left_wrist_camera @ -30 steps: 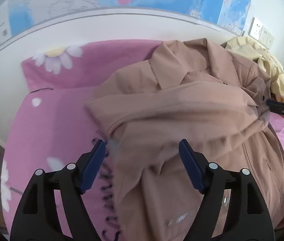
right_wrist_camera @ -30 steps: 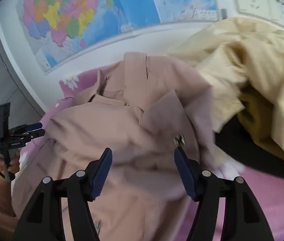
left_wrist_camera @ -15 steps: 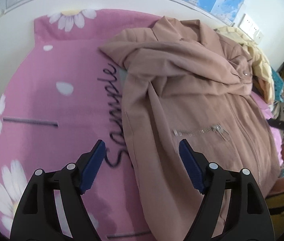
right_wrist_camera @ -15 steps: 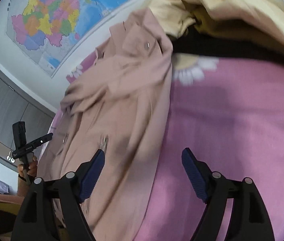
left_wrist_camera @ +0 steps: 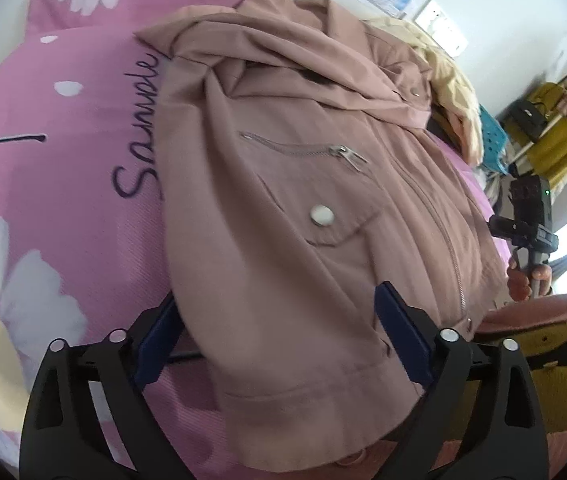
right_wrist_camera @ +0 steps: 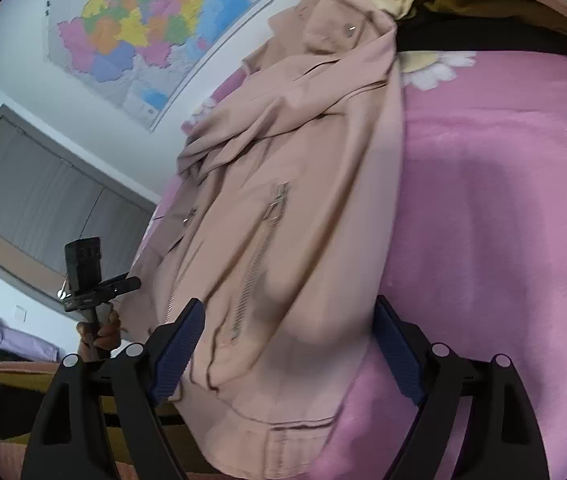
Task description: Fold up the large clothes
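In the left wrist view, the left gripper (left_wrist_camera: 279, 334), black with two blue pads, has its jaws opening; the hem of the dusty-pink zip-up jacket (left_wrist_camera: 303, 184) lies between them, and neither pad presses on it. The jacket is spread on a pink bedsheet with white daisies and dark script lettering (left_wrist_camera: 63, 208). One breast-pocket zip, one white snap on a pocket flap and one long front zip show, with the sleeves folded across the chest. A cream garment (left_wrist_camera: 447, 80) lies bunched beyond the collar.

In the right wrist view, the right gripper (right_wrist_camera: 289, 350) is also opening, astride the jacket's lower hem without clamping it. Two pocket zips show here. A colourful wall map (right_wrist_camera: 131, 32) hangs above, and grey cupboard doors (right_wrist_camera: 43, 200) stand at the left.
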